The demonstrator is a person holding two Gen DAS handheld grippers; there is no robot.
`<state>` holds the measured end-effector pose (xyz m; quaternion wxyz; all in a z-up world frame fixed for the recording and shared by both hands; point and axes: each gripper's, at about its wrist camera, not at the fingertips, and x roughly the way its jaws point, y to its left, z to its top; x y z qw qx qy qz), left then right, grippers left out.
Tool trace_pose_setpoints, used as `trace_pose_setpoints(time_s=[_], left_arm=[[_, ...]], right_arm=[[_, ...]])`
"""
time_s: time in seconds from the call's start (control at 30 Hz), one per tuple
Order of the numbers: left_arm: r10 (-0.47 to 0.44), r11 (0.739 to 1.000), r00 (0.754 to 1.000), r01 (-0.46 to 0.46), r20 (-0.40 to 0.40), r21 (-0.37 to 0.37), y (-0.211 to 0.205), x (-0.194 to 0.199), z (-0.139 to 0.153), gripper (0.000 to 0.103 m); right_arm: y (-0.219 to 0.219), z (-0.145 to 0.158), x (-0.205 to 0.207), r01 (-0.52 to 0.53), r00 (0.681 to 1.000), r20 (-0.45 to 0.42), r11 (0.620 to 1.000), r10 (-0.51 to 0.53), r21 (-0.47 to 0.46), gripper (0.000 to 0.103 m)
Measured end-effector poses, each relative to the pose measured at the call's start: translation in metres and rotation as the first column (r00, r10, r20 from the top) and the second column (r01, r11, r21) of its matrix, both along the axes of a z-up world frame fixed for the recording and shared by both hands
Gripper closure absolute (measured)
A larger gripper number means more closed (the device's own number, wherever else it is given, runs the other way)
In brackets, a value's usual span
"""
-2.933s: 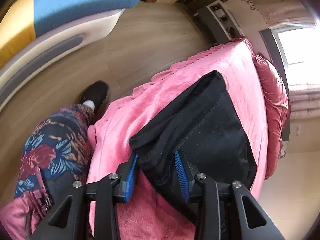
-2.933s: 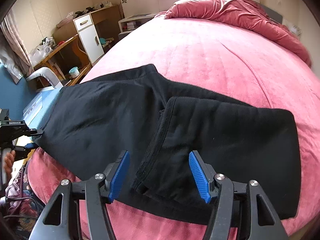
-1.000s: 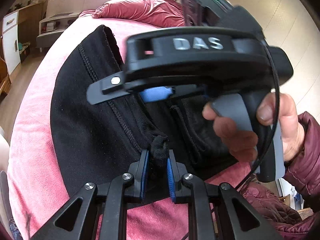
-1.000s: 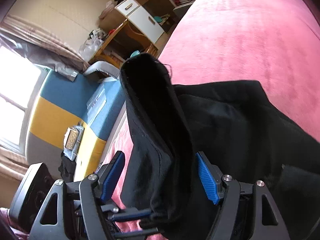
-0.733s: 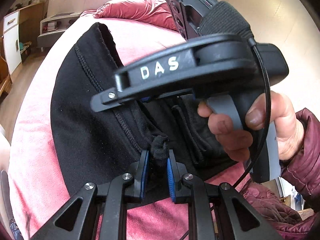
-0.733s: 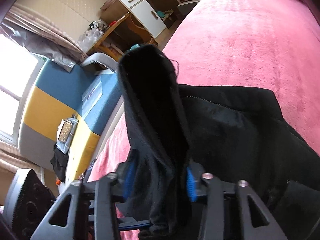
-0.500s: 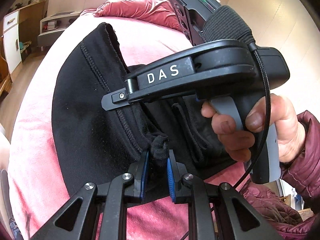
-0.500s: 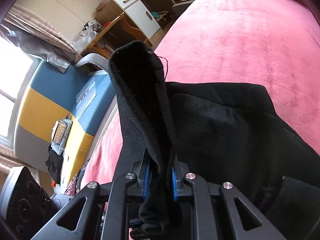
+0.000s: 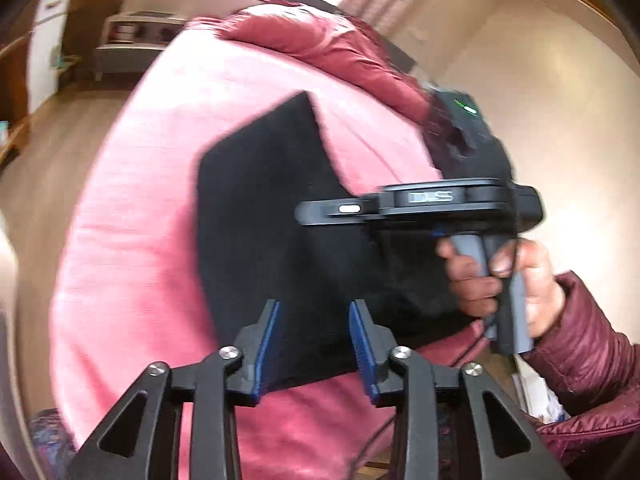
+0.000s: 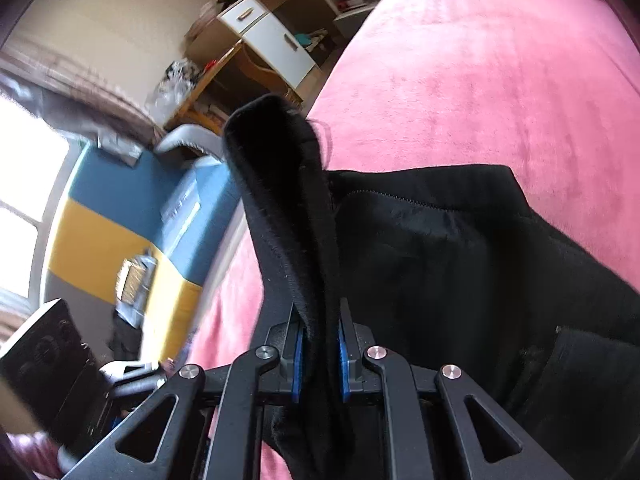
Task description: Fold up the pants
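A: Pants (image 9: 272, 216)? Bed cover (image 9: 132, 248)?
B: Plain black; plain pink, with darker red quilt (image 9: 332, 52) behind.
A: Gripper pads (image 10: 298, 360), frames?
B: Blue; black.
A: Sleeve (image 9: 580, 344), furniture?
B: Maroon, quilted; blue-and-yellow couch (image 10: 120, 216), white-fronted wooden cabinet (image 10: 272, 40).

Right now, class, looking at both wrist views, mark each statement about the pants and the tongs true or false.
1. The right tongs pinch a fold of the black pants. True.
2. The left tongs grip the pants. False: their jaws have just been opening and stand apart, off the cloth.
3. The pants lie on a blue sheet. False: on a pink bedspread.
4. A hand holds the right tongs' grey handle. True.
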<state>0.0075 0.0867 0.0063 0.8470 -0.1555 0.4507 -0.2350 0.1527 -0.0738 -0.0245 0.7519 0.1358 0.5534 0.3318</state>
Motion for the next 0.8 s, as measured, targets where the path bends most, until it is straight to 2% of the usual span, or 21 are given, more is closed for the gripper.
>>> trace_pose_setpoints(time_s=[0.03,0.1,0.17,0.2,0.27,0.4,0.57,0.67,0.73,0.8], left_arm=[[0.013,1.0,1.0,-0.013,-0.007,0.008,0.007,-0.001,0.0,0.057],[0.018,0.999,0.999,-0.017,-0.028,0.036,0.013,-0.003,-0.004,0.035],[-0.007,0.998,0.998,0.011,-0.057,0.067,0.007,-0.006,-0.012,0.033],[-0.03,0.996,0.997,0.036,-0.074,0.077,0.002,-0.007,-0.015,0.024],[-0.063,0.99,0.991,0.077,-0.114,0.122,-0.012,-0.009,-0.024,0.018],[-0.026,0.981,0.987,0.056,-0.161,0.184,-0.024,-0.002,-0.043,0.019],[0.029,0.99,0.987,-0.006,-0.158,0.14,-0.023,0.009,-0.047,0.019],[-0.006,0.992,0.995,0.019,-0.103,0.126,-0.027,0.006,-0.039,0.02],[-0.03,0.992,0.997,0.038,-0.073,0.121,-0.034,0.007,-0.035,0.023],[-0.058,0.99,0.997,0.064,-0.048,0.122,-0.047,0.006,-0.033,0.037]], right_arm=[[-0.001,0.002,0.003,0.013,1.0,-0.018,0.999,-0.013,0.033,0.09],[-0.001,0.005,0.006,0.029,0.999,-0.039,0.996,-0.026,0.079,0.09],[0.002,0.008,0.01,0.04,0.998,-0.053,0.994,-0.034,0.105,0.09],[0.005,0.009,0.011,0.041,0.998,-0.056,0.993,-0.035,0.106,0.09],[0.01,0.011,0.012,0.044,0.997,-0.066,0.992,-0.036,0.118,0.09],[0.016,0.026,0.004,0.035,0.998,-0.051,0.983,-0.026,0.18,0.09],[0.008,0.05,-0.013,0.034,0.999,0.011,0.974,-0.038,0.223,0.09],[-0.006,0.067,-0.027,0.04,0.997,0.059,0.965,-0.057,0.258,0.091],[-0.018,0.076,-0.036,0.044,0.994,0.086,0.963,-0.069,0.267,0.091],[-0.03,0.085,-0.043,0.054,0.99,0.11,0.963,-0.086,0.265,0.091]])
